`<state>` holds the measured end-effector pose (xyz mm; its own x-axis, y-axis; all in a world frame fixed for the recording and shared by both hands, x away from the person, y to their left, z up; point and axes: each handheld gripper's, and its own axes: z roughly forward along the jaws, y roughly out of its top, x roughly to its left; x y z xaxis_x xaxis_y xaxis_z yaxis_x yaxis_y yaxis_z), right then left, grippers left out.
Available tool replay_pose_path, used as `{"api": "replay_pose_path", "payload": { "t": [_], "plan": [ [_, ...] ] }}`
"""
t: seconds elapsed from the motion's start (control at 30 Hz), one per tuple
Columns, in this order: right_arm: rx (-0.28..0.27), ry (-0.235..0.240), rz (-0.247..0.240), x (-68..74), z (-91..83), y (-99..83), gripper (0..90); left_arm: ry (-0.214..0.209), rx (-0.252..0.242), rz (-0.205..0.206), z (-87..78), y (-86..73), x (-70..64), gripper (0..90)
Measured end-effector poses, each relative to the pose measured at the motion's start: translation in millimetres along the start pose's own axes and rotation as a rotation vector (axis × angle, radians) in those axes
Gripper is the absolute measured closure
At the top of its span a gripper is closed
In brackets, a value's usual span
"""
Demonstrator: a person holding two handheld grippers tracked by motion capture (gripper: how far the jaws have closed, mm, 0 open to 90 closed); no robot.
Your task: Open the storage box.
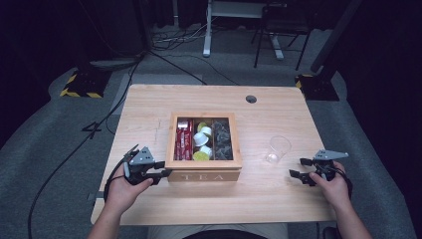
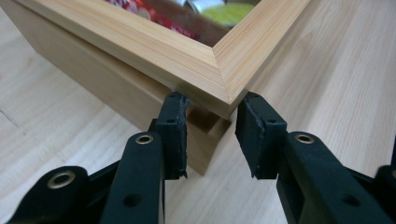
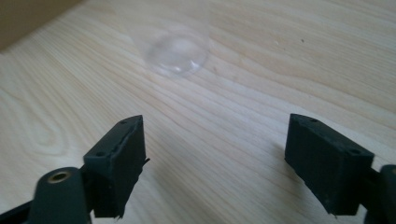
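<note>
The shallow wooden tea box with a framed glass lid (image 1: 204, 142) is seen at the frame's centre, on the pale wooden surface (image 1: 278, 199). Its lower-left lid corner is straddled by the left gripper (image 2: 210, 122), jaws narrowly parted. At lower right, the right gripper (image 1: 301, 173) is held wide open near a clear plastic cup (image 1: 276, 149).

Room dark all round; light falls from overhead onto the table (image 1: 149, 104), leaving the floor grey and corners black. High view soft and low in detail. Left gripper view is bright and even, with the box (image 2: 140, 44) crisp near the corner. Right gripper view: the clear cup (image 3: 175, 51) is blurred, faint shadows under the jaws.
</note>
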<state>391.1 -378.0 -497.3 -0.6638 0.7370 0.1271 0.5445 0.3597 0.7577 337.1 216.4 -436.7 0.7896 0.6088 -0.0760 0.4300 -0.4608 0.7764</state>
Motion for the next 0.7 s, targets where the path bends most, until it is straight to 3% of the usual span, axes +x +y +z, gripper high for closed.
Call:
{"api": "replay_pose_path", "payload": {
  "t": [0.03,0.07,0.1,0.17,0.27,0.33,0.57,0.7],
  "plan": [
    [0.000,0.000,0.000,0.0,0.0,0.0,20.4,0.000,0.000,0.000,0.0,0.0,0.0,63.8],
    [-0.033,0.004,-0.007,4.2,-6.0,5.3,19.7,0.001,-0.040,0.000,-2.3,1.4,0.8,63.8],
    [-0.033,0.004,-0.007,4.2,-6.0,5.3,19.7,0.001,-0.040,0.000,-2.3,1.4,0.8,63.8],
    [-0.078,0.028,-0.025,13.6,-12.8,16.3,19.2,0.019,-0.088,0.002,-6.3,4.6,1.1,63.8],
    [-0.094,0.037,-0.051,21.4,-17.5,26.0,18.6,0.035,-0.110,0.003,-8.5,7.3,1.0,64.6],
    [-0.136,0.077,-0.055,30.8,-24.3,39.8,18.6,0.046,-0.133,-0.001,-10.4,11.0,2.6,64.7],
    [-0.190,0.120,-0.056,49.2,-31.4,63.8,20.7,0.038,-0.165,-0.018,-14.1,16.8,6.8,66.9],
    [-0.205,0.125,-0.134,67.7,-34.1,87.3,22.4,0.053,-0.169,-0.023,-15.3,20.8,7.3,67.7]
  ]
}}
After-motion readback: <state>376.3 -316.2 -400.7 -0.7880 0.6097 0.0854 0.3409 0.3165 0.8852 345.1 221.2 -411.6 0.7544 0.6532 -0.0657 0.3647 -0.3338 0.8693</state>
